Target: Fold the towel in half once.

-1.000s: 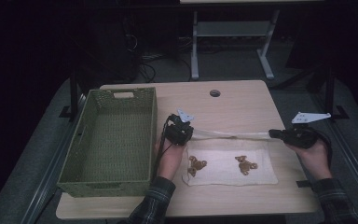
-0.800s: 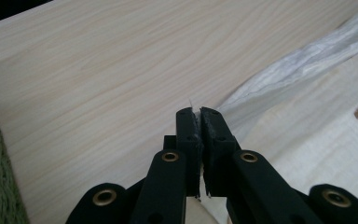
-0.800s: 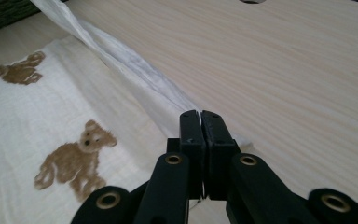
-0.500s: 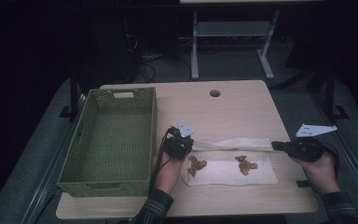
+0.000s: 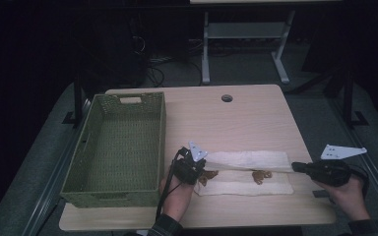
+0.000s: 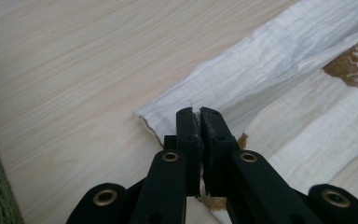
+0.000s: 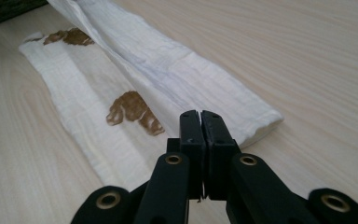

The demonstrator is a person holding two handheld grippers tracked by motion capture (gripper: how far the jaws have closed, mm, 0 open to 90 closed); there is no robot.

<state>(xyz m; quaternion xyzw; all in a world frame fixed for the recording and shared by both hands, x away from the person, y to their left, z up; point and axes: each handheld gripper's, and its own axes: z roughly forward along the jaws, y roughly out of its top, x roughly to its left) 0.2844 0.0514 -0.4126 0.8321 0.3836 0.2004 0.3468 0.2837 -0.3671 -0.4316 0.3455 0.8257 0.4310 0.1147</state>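
With both sets of jaws pressed together, I hold a white cloth (image 5: 246, 169) by its two far corners and have its far half lifted and folded toward the near edge of the desk (image 5: 236, 118). In the high view the left gripper (image 5: 197, 164) sits at the left end of the cloth, just right of the green woven basket (image 5: 115, 147), and the right gripper (image 5: 295, 167) sits at the cloth's right end, near the right edge of the desk. In the left gripper view (image 6: 198, 116) I see the jaws pinching the corner of the cloth (image 6: 270, 70), with a thin layer of fabric caught between the pads; the folded strip runs away to the upper right, and a brown printed figure (image 6: 349, 67) shows on the lower layer. In the right gripper view (image 7: 199, 119) the jaws are shut on the edge of the folded strip (image 7: 168, 60), though I cannot make out the fabric between the pads there. The lower layer of the cloth lies flat on the desk, and two brown figures (image 7: 133, 112) show on it. In the high view the folded upper layer partly covers both figures (image 5: 261, 175). The basket stands on the left side of the desk, apart from the cloth. A round cable hole (image 5: 227, 98) sits near the far edge of the desk.
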